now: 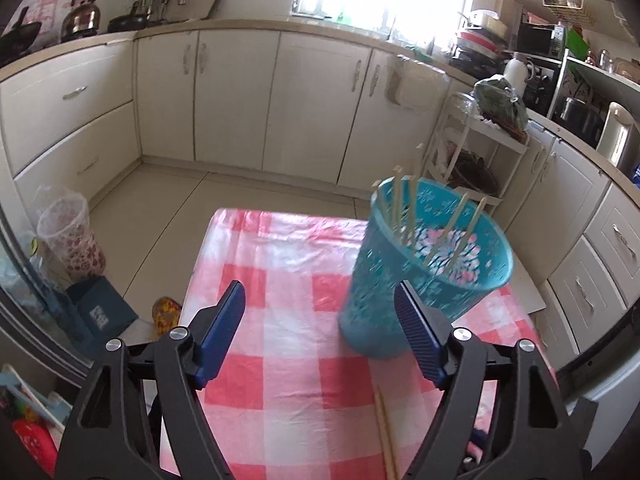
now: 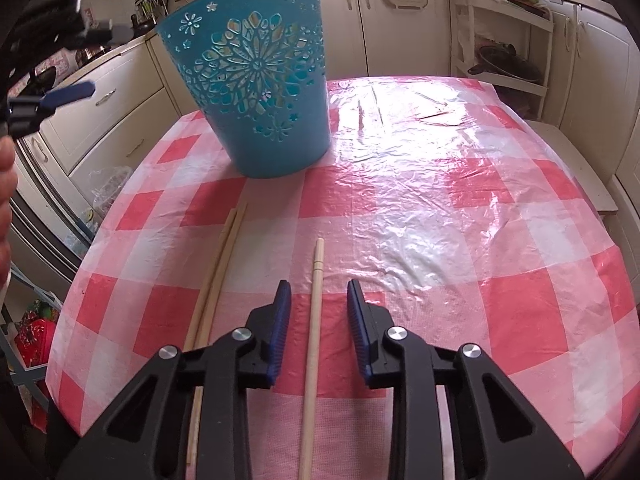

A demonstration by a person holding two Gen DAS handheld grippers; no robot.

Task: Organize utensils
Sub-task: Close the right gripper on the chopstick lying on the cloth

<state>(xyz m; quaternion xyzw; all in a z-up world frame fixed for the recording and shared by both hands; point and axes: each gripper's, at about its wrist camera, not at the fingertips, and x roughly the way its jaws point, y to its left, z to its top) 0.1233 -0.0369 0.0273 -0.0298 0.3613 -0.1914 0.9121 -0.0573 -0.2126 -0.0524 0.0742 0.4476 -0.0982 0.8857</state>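
Observation:
A teal cut-out basket (image 1: 424, 276) stands on the pink checked tablecloth (image 1: 288, 360) with several wooden chopsticks (image 1: 404, 208) upright inside. My left gripper (image 1: 320, 286) hangs open and wide just in front of it, with nothing between its fingers. In the right wrist view the basket (image 2: 256, 80) is at the far left of the table. My right gripper (image 2: 319, 284) is low over the cloth, open, and a single chopstick (image 2: 318, 264) lies between its jaws without touching the pads. Two more chopsticks (image 2: 220, 272) lie side by side to its left.
Cream kitchen cabinets (image 1: 236, 92) ring the table. A white shelf rack (image 1: 476, 152) stands beyond the far right corner, and a bin with a clear bag (image 1: 68, 232) sits on the floor at left. A person's hand (image 2: 5, 184) shows at the left edge.

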